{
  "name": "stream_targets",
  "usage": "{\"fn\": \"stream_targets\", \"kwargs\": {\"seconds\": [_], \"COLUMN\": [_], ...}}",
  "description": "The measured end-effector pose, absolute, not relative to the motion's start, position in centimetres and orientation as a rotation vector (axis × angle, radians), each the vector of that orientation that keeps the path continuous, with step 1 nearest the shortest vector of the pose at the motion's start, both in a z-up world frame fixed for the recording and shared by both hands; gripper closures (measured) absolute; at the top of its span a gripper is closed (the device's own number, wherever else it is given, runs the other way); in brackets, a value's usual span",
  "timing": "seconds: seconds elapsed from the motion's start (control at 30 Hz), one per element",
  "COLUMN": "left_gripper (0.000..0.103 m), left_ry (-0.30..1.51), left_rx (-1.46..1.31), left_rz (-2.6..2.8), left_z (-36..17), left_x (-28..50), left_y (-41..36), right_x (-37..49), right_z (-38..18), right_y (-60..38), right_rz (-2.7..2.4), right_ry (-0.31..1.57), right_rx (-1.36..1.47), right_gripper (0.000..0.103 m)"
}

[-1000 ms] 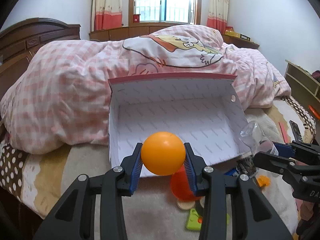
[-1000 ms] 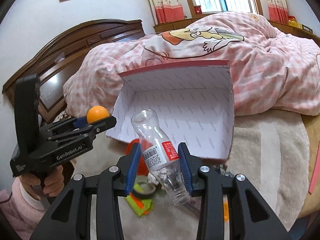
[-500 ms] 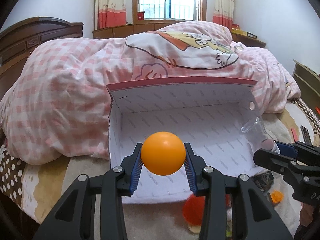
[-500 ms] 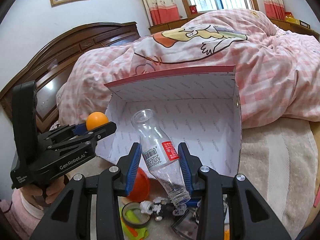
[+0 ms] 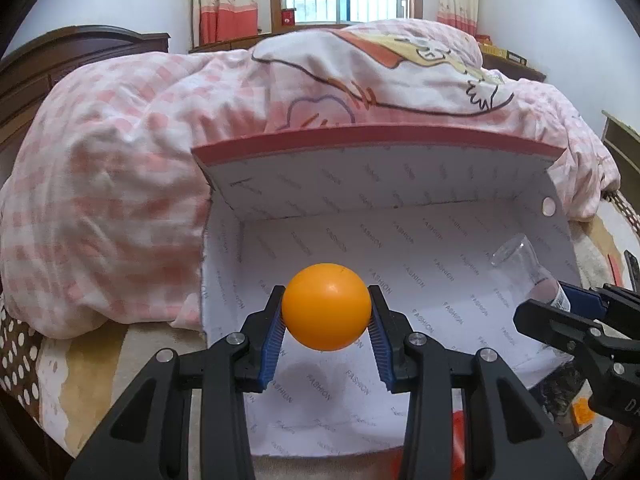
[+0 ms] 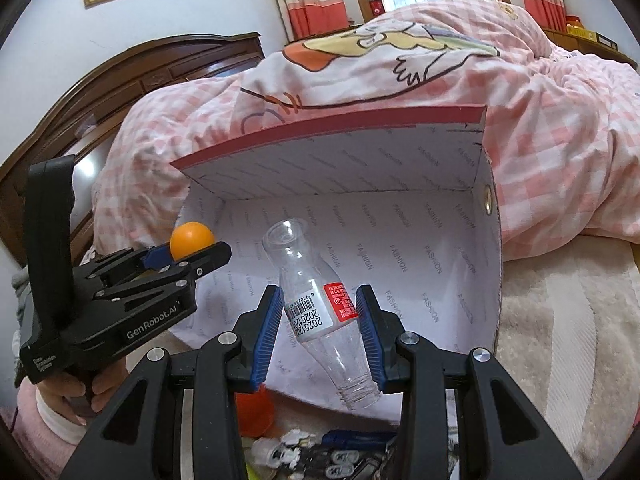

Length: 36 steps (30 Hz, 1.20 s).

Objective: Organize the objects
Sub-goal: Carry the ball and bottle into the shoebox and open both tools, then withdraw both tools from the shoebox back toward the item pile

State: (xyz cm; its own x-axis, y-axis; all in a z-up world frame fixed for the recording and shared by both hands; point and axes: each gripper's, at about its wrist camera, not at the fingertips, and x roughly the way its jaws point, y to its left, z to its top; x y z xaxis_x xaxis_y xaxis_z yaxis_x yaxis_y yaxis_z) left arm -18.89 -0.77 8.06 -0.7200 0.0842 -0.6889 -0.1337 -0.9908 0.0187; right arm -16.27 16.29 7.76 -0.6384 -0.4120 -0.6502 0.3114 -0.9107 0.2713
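Note:
My left gripper (image 5: pixel 326 314) is shut on an orange ball (image 5: pixel 326 306) and holds it over the open white box with a red rim (image 5: pixel 376 136). In the right wrist view the ball (image 6: pixel 191 239) and left gripper (image 6: pixel 188 254) sit at the box's left side. My right gripper (image 6: pixel 320 320) is shut on a clear plastic bottle (image 6: pixel 316 304) with a red and white label, tilted, its neck pointing down toward me, over the box (image 6: pixel 400 240). The bottle's base (image 5: pixel 516 256) shows at the right in the left wrist view.
A pink checked quilt (image 5: pixel 120 160) is heaped behind the box on the bed. An orange cup (image 6: pixel 254 410) and several small loose items (image 6: pixel 320 456) lie on the beige blanket in front of the box. A dark wooden headboard (image 6: pixel 120 92) stands to the left.
Both grippers have moved forward toward the box with the ball and the bottle still held. The box now fills more of both views and the loose items have dropped low.

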Motion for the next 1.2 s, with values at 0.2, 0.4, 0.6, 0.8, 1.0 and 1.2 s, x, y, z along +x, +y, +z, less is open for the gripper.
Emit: {"fn": "stream_targets", "kwargs": {"seconds": [0.2, 0.4, 0.6, 0.8, 1.0, 1.2], "left_gripper": [0.064, 0.064, 0.051, 0.047, 0.047, 0.047], "left_ry": [0.102, 0.100, 0.101, 0.124, 0.100, 0.063], "left_rx": [-1.143, -1.136, -1.150, -1.150, -1.163, -1.154], "left_rz": [2.798, 2.798, 2.793, 2.800, 2.786, 2.784], "left_z": [7.1, 6.8, 6.7, 6.9, 7.2, 7.7], "left_x": [-19.9, -20.3, -20.6, -20.4, -19.9, -19.2], "left_y": [-0.6, -0.6, -0.3, 0.1, 0.0, -0.7], "right_x": [-17.5, -18.3, -18.3, -17.8, -17.1, -16.2], "right_z": [6.8, 6.2, 6.1, 6.6, 7.0, 7.5], "right_y": [16.2, 16.1, 16.4, 16.4, 16.2, 16.2], "right_rz": [-2.533, -2.528, -2.535, -2.553, -2.559, -2.562], "right_ry": [-0.174, -0.194, -0.229, -0.202, -0.183, -0.187], "right_rx": [1.078, 1.093, 1.070, 1.047, 1.033, 1.020], "right_gripper": [0.064, 0.064, 0.056, 0.052, 0.052, 0.052]}}
